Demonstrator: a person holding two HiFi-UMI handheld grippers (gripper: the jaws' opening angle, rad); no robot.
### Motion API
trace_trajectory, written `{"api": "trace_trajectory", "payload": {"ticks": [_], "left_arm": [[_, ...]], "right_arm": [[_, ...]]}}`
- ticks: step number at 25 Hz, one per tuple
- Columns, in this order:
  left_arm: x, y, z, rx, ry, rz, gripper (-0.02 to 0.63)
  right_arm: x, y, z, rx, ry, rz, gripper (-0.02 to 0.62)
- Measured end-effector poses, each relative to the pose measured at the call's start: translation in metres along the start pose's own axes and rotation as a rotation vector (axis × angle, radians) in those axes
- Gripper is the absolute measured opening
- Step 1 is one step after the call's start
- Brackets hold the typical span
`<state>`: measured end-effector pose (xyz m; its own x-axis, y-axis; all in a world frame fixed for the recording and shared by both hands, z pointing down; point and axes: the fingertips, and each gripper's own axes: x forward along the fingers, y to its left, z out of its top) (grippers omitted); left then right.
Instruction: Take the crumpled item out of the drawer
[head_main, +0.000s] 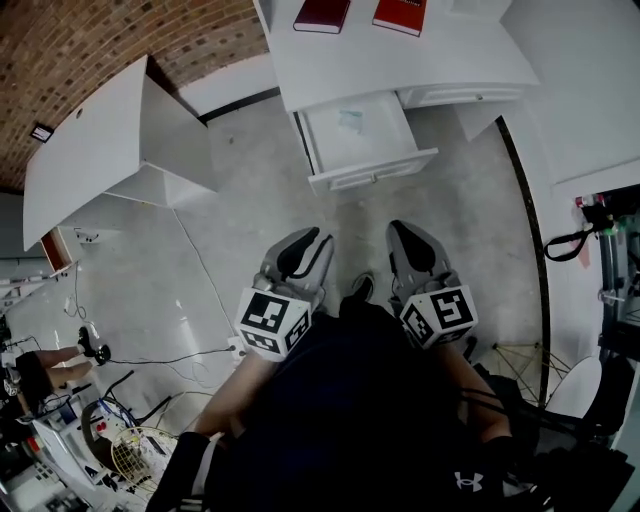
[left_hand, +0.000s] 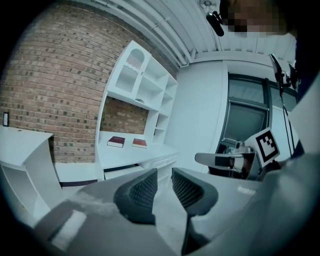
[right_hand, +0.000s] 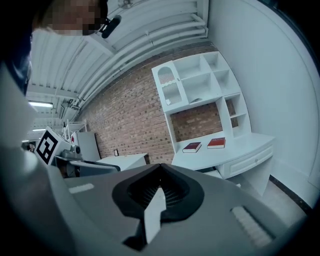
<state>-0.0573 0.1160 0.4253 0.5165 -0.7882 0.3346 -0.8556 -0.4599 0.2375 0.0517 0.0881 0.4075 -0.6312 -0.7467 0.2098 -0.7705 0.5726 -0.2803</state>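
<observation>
grey floor (head_main: 250, 200), open white drawer (head_main: 372, 170) with small pale crumpled item (head_main: 349, 120) inside

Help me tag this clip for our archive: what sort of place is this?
Probably a workshop or lab staged as a study: a white desk with an open drawer and two red books stands against a brick wall under white shelving, while cables and equipment clutter the floor.

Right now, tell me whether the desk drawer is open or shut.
Open. The drawer juts out from the white desk, its inside exposed, a small pale item lying in it.
</observation>
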Motion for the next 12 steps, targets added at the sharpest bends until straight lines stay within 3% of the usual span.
{"api": "trace_trajectory", "payload": {"ticks": [12], "left_arm": [[0.045, 0.046, 0.01, -0.009, 0.051, 0.095, 0.103]], "right_arm": [[0.037, -0.05, -0.006, 0.055, 0.074, 0.006, 0.003]]}}
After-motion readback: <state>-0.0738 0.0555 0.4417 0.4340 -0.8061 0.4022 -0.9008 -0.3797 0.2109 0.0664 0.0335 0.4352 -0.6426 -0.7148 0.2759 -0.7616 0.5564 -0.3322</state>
